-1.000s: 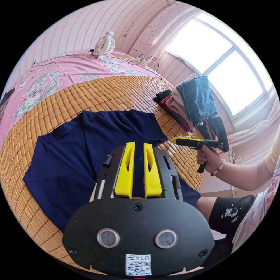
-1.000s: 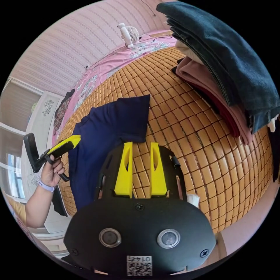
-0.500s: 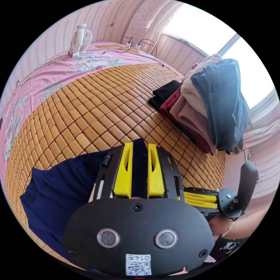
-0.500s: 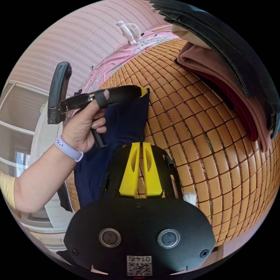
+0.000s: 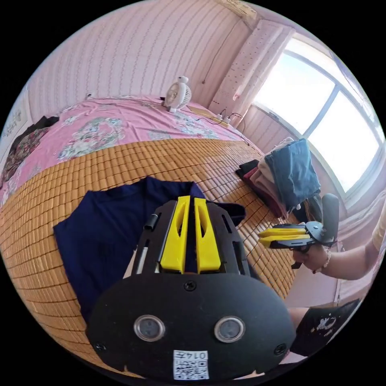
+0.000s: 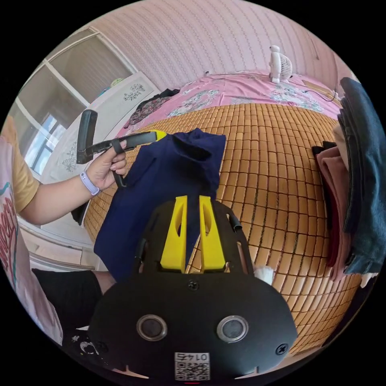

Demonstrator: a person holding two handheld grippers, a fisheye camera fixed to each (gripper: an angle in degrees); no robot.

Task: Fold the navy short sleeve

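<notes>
Left gripper (image 5: 189, 233) clamps the navy shirt (image 5: 108, 237); right gripper (image 6: 193, 235) looks empty, jaws apart — the lifted fold could slip loose.

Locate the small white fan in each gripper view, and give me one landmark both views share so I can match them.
Left gripper view: the white fan stands upper centre, on the pink bedspread by the wall.
Right gripper view: the white fan stands upper right, at the far edge of that pink bedspread.
Shared landmark: the navy shirt spread on the bamboo mat.
</notes>
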